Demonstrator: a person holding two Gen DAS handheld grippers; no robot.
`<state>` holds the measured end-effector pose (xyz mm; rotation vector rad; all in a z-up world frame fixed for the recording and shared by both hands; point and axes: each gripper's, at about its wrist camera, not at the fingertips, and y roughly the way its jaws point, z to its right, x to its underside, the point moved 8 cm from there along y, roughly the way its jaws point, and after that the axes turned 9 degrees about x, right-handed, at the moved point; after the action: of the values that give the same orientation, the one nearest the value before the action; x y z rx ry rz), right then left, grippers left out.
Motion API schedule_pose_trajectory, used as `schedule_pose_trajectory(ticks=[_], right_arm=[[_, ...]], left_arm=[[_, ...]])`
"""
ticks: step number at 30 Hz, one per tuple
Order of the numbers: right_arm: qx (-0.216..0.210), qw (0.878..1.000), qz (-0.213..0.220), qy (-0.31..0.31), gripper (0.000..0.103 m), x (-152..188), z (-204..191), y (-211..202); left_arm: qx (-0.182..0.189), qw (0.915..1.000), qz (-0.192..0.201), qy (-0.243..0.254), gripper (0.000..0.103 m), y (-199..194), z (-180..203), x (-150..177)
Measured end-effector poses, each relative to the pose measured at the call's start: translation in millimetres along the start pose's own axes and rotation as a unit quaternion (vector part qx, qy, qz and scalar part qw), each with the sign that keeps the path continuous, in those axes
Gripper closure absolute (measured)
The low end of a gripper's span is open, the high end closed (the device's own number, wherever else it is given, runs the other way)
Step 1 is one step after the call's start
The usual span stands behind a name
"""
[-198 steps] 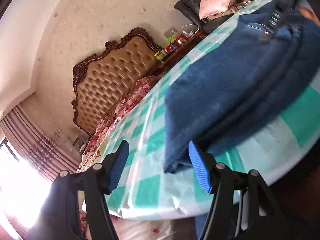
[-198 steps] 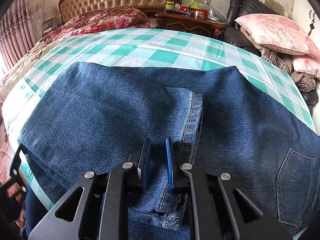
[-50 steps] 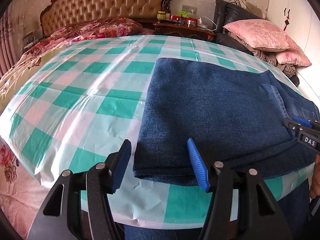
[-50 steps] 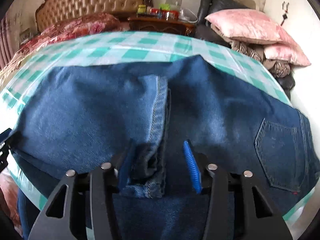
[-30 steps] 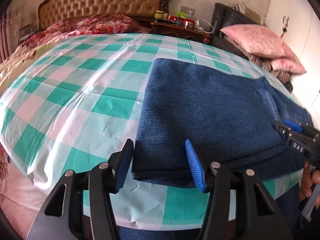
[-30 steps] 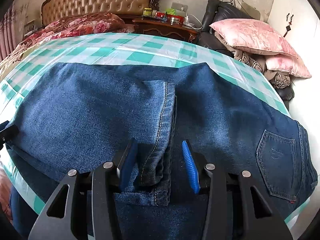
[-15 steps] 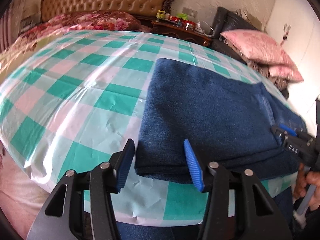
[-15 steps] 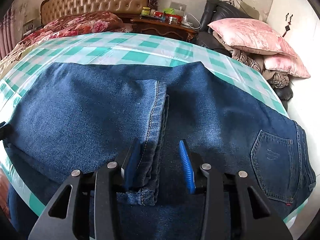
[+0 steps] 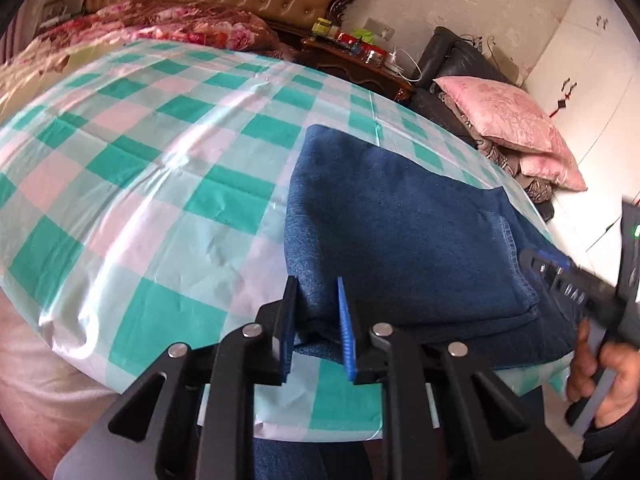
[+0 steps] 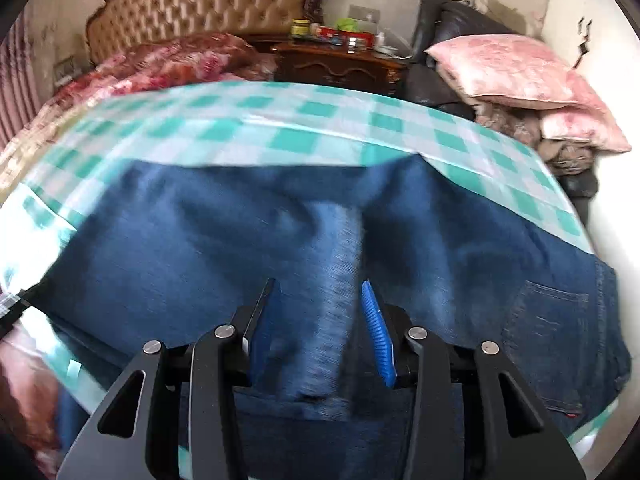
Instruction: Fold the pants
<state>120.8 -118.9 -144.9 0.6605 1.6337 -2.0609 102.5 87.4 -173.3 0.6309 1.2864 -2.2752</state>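
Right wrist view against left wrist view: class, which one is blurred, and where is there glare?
Right wrist view: motion blur smears the jeans and checked tablecloth. Left wrist view: sharp, with sheen on the tablecloth at its near left edge; both views bulge with fisheye distortion.

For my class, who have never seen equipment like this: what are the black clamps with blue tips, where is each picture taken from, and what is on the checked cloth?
No robot here: a person holds a two-finger gripper in each hand, each carrying a camera that looks along its fingers. The left gripper has just been closing and pinches the near left corner of the folded jeans. Its view also shows the person's other hand gripping the right tool's handle. The right gripper has a denim hem strip between its jaws; blur hides whether the pads press it. The jeans lie on a green checked cloth, folded over, a back pocket showing.
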Motion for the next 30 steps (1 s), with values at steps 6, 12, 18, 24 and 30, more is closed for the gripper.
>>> schedule_pose_trajectory(ticks=[6,12,18,24,30], right_arm=[[-0.049,0.997,-0.058,-0.028,0.061,0.0,-35.6,17.1],[-0.031,0.997,-0.052,-0.044,0.059,19.9,-25.2,28.9],[-0.032,0.998,-0.047,-0.042,0.058,21.5,-24.0,29.0],[-0.039,0.997,-0.057,-0.041,0.058,17.1,-22.2,32.6],[-0.108,0.993,-0.053,-0.011,0.038,-31.0,-20.5,5.0]], left_arm=[[0.037,0.9962,-0.007,-0.078,0.065,-0.5,-17.5,7.6],[0.110,0.9787,-0.006,-0.173,0.065,1.5,-32.4,10.9],[0.180,0.9483,-0.004,-0.262,0.067,6.5,-43.5,12.0],[0.157,0.9583,-0.008,-0.239,0.088,7.4,-33.2,6.1],[0.007,0.9994,0.032,0.013,0.090,-26.0,53.6,-29.9]])
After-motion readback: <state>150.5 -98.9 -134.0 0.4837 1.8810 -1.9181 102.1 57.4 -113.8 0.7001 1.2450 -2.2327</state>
